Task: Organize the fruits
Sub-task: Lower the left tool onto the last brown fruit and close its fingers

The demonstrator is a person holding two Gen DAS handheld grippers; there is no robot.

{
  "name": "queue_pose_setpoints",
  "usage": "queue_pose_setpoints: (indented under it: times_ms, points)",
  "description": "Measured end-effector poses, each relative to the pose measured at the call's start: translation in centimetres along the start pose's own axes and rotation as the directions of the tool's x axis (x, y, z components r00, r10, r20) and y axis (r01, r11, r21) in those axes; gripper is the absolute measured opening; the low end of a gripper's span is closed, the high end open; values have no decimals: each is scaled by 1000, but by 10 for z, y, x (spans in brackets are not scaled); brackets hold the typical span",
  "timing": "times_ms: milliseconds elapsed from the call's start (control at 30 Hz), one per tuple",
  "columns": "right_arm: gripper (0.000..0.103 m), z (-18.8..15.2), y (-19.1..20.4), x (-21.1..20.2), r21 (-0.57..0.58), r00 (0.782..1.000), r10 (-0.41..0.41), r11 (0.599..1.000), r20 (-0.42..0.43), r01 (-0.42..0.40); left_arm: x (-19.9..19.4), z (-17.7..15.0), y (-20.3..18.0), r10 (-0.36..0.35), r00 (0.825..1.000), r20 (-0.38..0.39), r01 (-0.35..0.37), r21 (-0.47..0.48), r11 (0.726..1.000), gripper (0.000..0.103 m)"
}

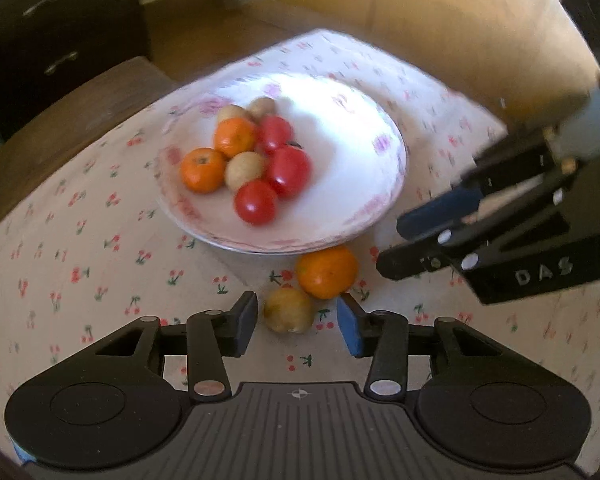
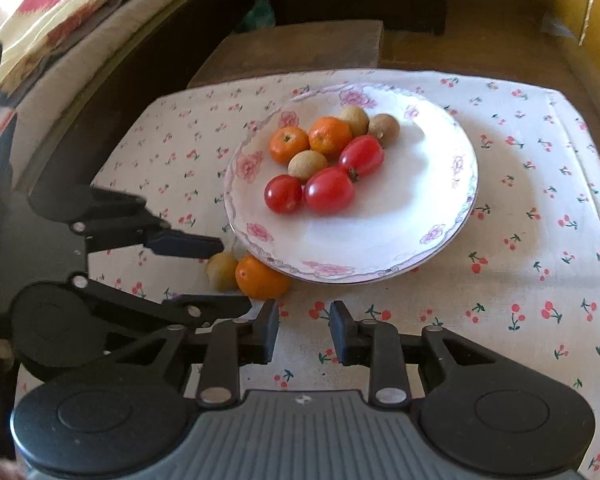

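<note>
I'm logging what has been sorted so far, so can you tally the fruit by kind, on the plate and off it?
Red tomatoes: 3, all on the plate
Oranges: 3, with 2 on the plate and 1 on the cloth
Tan round fruits: 4, with 3 on the plate and 1 on the cloth
Total: 10 fruits, 8 on the plate and 2 off it

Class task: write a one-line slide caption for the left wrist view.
Open left gripper approaches a longan beside an orange off the plate.

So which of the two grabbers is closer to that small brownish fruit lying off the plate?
Left. The left gripper has the brownish fruit right between its open fingers; the right gripper hangs farther off, beyond the orange.
</note>
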State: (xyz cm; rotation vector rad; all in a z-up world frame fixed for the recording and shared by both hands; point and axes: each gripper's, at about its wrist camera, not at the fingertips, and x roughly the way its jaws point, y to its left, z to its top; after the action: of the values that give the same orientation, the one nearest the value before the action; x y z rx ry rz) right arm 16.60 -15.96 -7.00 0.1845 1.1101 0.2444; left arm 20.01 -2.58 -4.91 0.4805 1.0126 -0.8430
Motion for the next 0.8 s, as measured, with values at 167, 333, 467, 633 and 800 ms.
queue_pose_setpoints:
  times_ms: [167,333,467,633,800]
  points:
    - [30,7,-7,5,-18,999,-29,999,-37,29,9,13,-4,-39,999,-21,39,12,999,57]
    - [36,5,-14,0,-12,999,-26,1000,-39,25,15,14,-7,-20,999,-33,21,29,999,54]
    - [36,9,-12,-2,-1,999,-28,1000,-31,28,12,15,-6,-3,998,-56,3,4,1000,46]
    - [36,12,-7,-2,41,1000,6,999,-30,-5,5,6,-10,10,998,-65,-12,-29,1000,35]
    - [37,17,1,5,103,998,43,994,-50,-38,-3,-8,-7,12,998,-57,-17,-93,996,34]
